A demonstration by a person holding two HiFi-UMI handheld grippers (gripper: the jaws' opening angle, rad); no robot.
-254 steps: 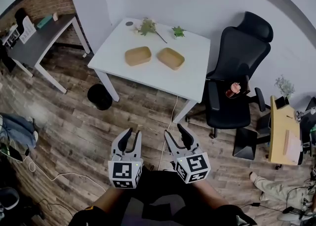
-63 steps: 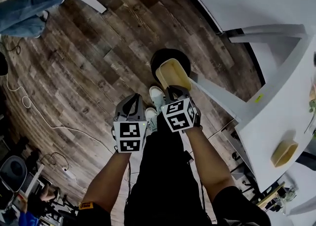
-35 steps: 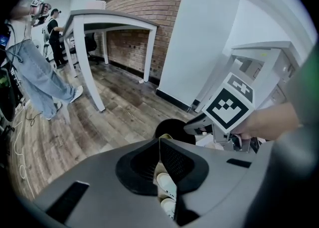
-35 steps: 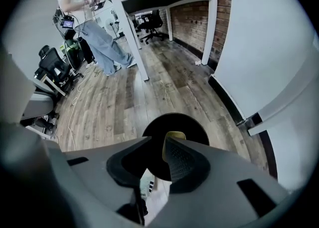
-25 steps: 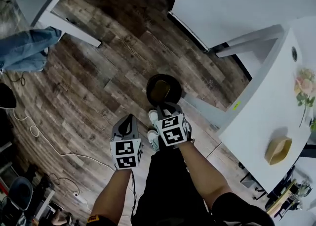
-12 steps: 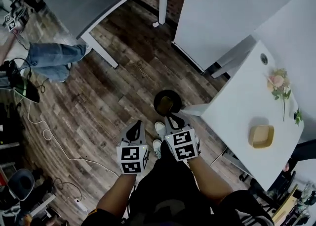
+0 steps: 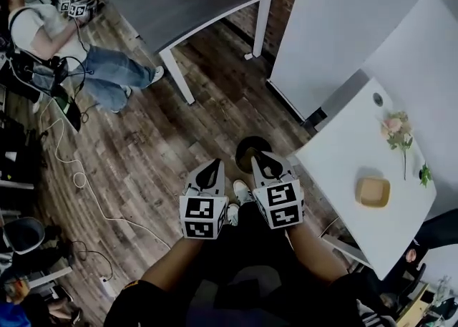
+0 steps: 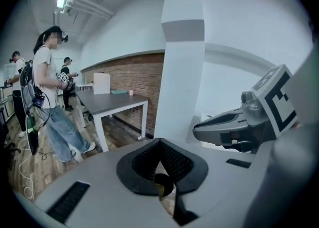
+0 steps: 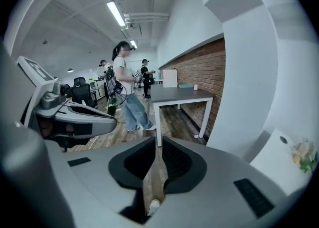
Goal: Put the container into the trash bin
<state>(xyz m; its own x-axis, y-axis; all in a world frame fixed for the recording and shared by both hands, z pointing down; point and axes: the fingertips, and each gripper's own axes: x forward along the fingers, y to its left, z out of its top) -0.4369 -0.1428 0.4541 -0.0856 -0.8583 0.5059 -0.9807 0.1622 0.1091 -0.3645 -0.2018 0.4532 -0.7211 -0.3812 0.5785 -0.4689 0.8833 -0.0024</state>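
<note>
**Both grippers empty above the bin; one container inside it**

Nearest in the head view, the left gripper (image 7: 212, 168) and right gripper (image 7: 263, 160) hang side by side over the person's white shoe (image 7: 239, 191). Each gripper view shows its own jaws drawn together at the tips, with only a thin chink behind them and nothing held.

Just beyond the right gripper's tips stands the round dark trash bin (image 7: 245, 145) on the wood floor, at the corner of the white table (image 7: 336, 161). A tan container (image 7: 248, 154) shows in its mouth. It is too small here to tell which way its long axis runs.

A second container (image 7: 373, 192) lies flat on the white table with its opening up, well apart from the bin, and flowers (image 7: 396, 134) lie beyond it.

Only the head view shows the bin whole. The left gripper view catches just a dark round shape with a yellowish edge through its chink. Farther off, the gripper views show a brick wall (image 9: 199, 72), ceiling lights and people standing past the dark table (image 7: 189, 0).
</note>
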